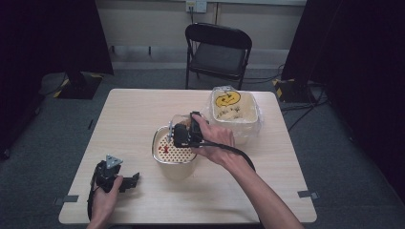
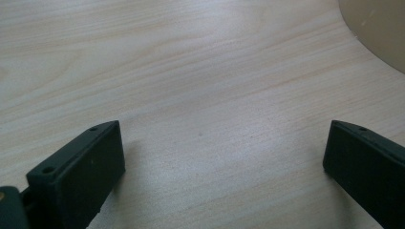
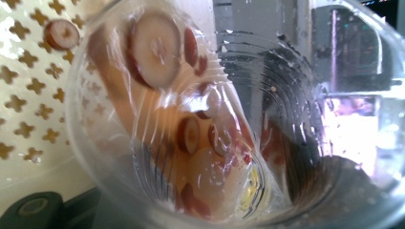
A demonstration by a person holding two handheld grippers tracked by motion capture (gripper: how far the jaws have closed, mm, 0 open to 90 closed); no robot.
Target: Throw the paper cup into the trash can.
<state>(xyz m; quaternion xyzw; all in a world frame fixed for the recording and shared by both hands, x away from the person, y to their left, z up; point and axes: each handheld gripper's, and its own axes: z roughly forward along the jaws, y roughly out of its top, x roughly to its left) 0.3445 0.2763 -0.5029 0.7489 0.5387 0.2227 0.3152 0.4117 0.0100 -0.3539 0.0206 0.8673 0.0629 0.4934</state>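
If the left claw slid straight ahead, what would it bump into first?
Probably the beige bowl. The left claw is open over bare table, and the bowl's edge sits ahead, a bit to one side, so it might just slip past.

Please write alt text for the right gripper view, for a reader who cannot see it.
A clear plastic cup, seen close up and tilted, holds sliced red fruit pieces sliding along its wall. Behind it at the left is a white strainer with cross-shaped holes, with one fruit slice lying on it.

Strainer bowl (image 1: 174,155) table (image 1: 143,109) centre; lined bin (image 1: 235,110) behind-right.
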